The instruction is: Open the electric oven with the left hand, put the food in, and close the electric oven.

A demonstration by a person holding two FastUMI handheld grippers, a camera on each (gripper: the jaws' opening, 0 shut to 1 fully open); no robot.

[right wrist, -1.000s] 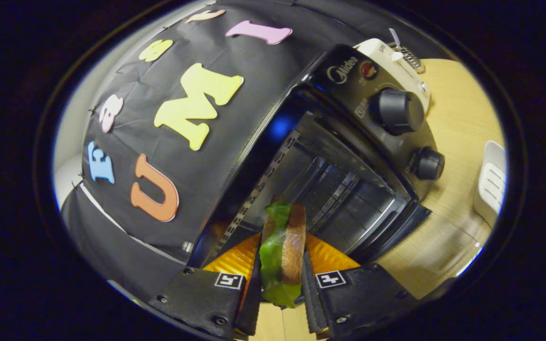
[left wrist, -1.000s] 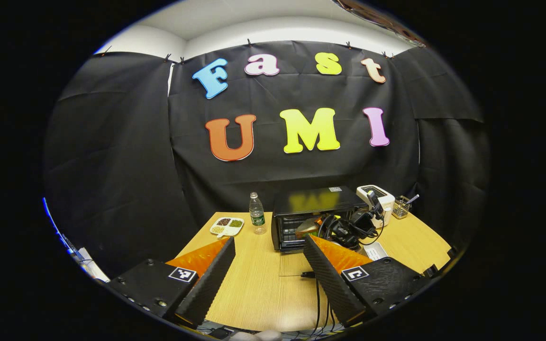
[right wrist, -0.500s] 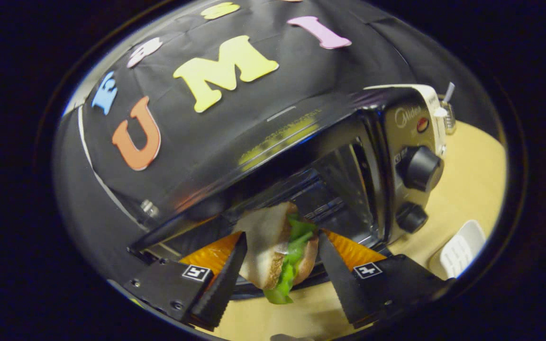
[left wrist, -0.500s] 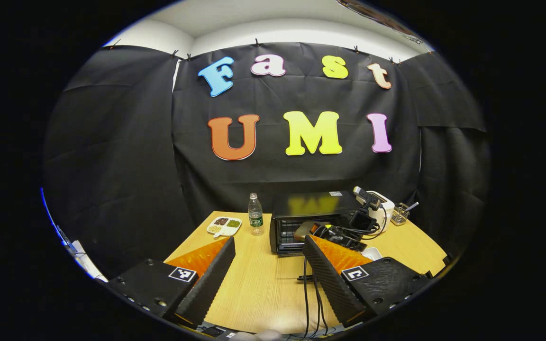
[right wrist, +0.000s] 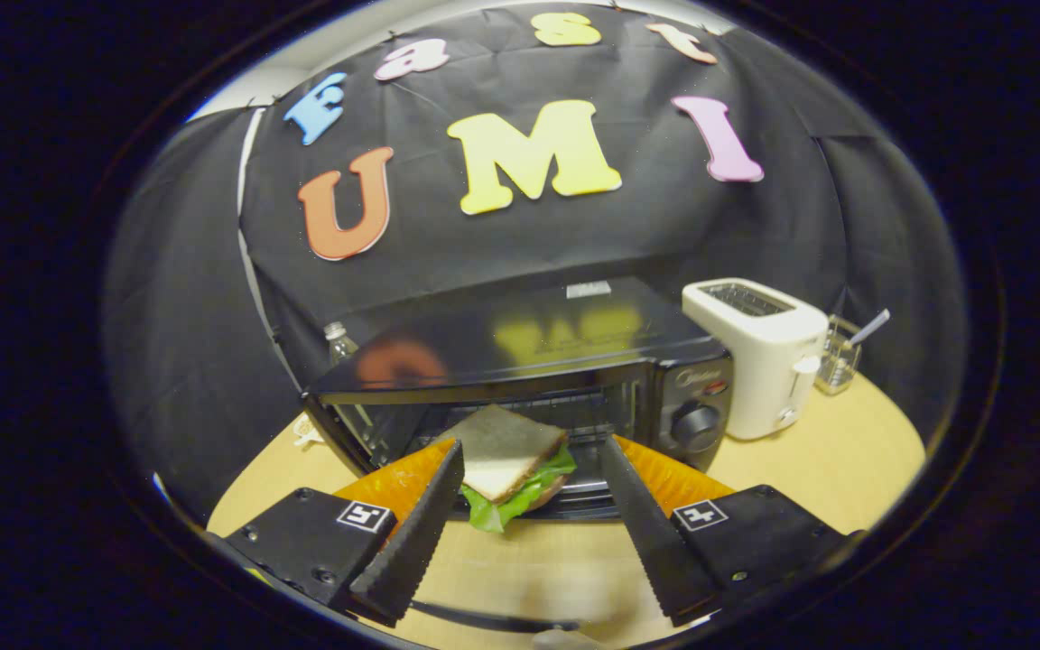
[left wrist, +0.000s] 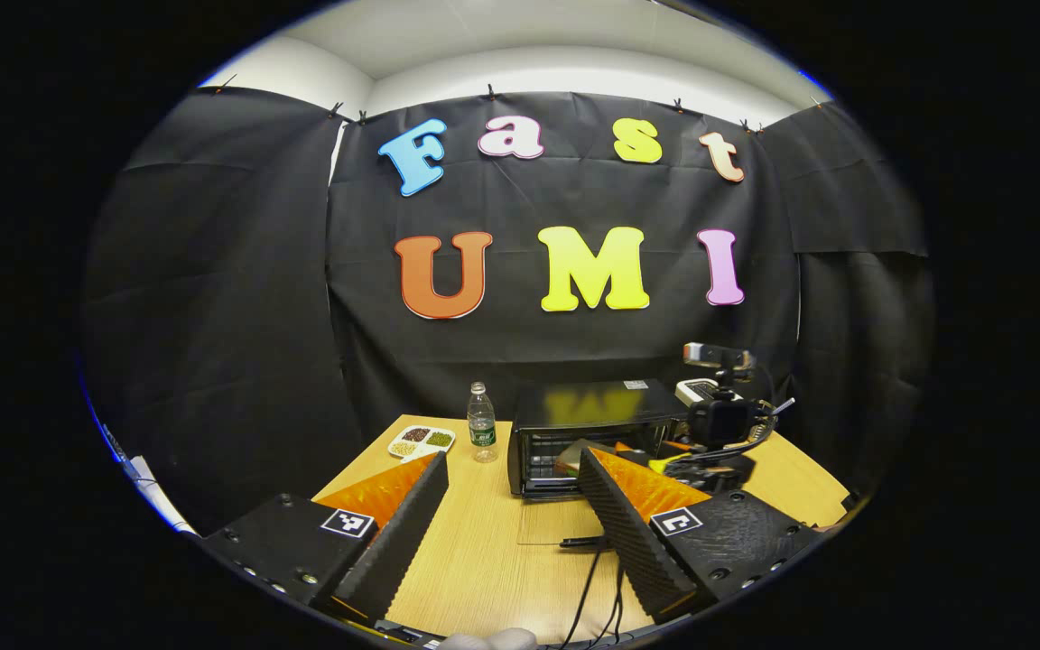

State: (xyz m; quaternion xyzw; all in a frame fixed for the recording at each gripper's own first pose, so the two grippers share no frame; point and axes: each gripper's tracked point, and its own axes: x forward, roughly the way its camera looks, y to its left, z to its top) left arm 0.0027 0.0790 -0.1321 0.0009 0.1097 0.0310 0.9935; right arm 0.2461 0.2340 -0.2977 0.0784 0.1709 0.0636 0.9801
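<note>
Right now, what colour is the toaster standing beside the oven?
White. The toaster shows best in the right gripper view, just right of the black oven.

Left gripper view far back, right gripper view close, both facing the oven (left wrist: pixel 588 433).

Each gripper has two wedge-shaped fingers with ribbed, saw-toothed inner faces, mounted on black blocks with screws and square black-and-white markers. Left gripper (left wrist: pixel 509 506); right gripper (right wrist: pixel 529 506). Black cables trail beside the left gripper's right block.
</note>
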